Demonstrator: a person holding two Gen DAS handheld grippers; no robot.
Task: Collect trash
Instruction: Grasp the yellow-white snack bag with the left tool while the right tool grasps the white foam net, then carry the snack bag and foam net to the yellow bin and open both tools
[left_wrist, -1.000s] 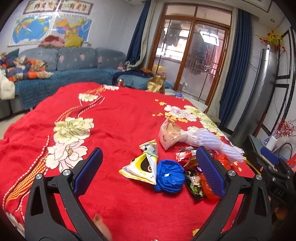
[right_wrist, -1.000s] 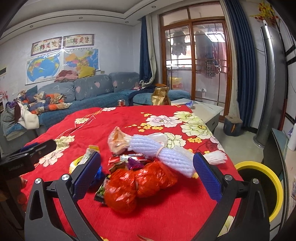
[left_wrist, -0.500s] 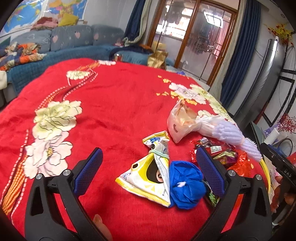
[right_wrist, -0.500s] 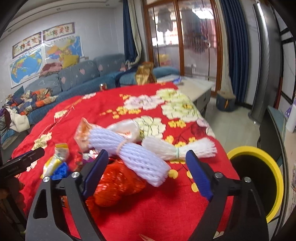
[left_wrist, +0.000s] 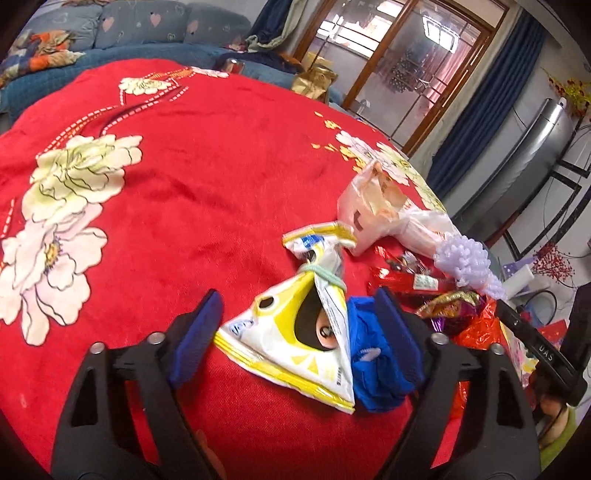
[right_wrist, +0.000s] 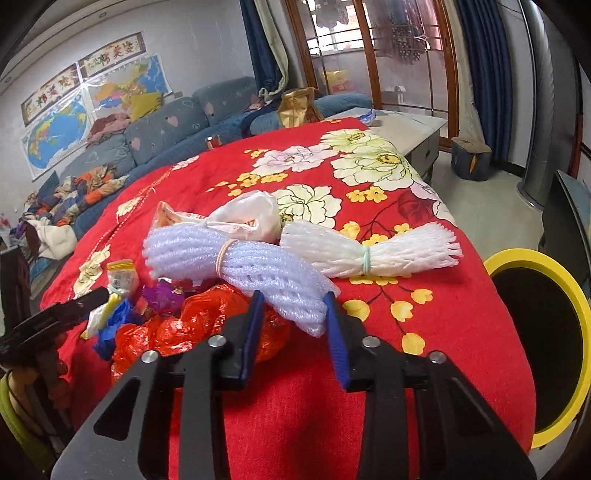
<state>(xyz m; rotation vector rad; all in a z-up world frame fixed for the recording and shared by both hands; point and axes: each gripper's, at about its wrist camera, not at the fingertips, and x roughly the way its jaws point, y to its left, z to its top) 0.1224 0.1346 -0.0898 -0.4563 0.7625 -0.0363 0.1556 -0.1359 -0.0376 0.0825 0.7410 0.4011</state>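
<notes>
A pile of trash lies on the red flowered tablecloth (left_wrist: 184, 177). My left gripper (left_wrist: 298, 299) is low over it and its jaws are closing. A yellow-and-white snack bag (left_wrist: 295, 332) and a blue crumpled wad (left_wrist: 373, 369) lie between them, with the pads not clearly pressing. My right gripper (right_wrist: 294, 297) is closing too, and both pads touch the near end of a lilac foam net roll (right_wrist: 258, 266). Beside that roll lie a white foam net bundle (right_wrist: 369, 247), a knotted pale plastic bag (right_wrist: 251, 214) and a red plastic bag (right_wrist: 192, 325).
A black bin with a yellow rim (right_wrist: 576, 295) stands off the table's right edge. Candy wrappers (left_wrist: 417, 280) lie between the two grippers. A blue sofa (right_wrist: 166, 136) with clothes and a low grey table (right_wrist: 406, 129) stand beyond the far edge.
Both grippers came down and closer to the pile. The right jaws narrowed from wide apart onto the lilac foam roll. The left jaws narrowed a little around the yellow bag and blue wad.
</notes>
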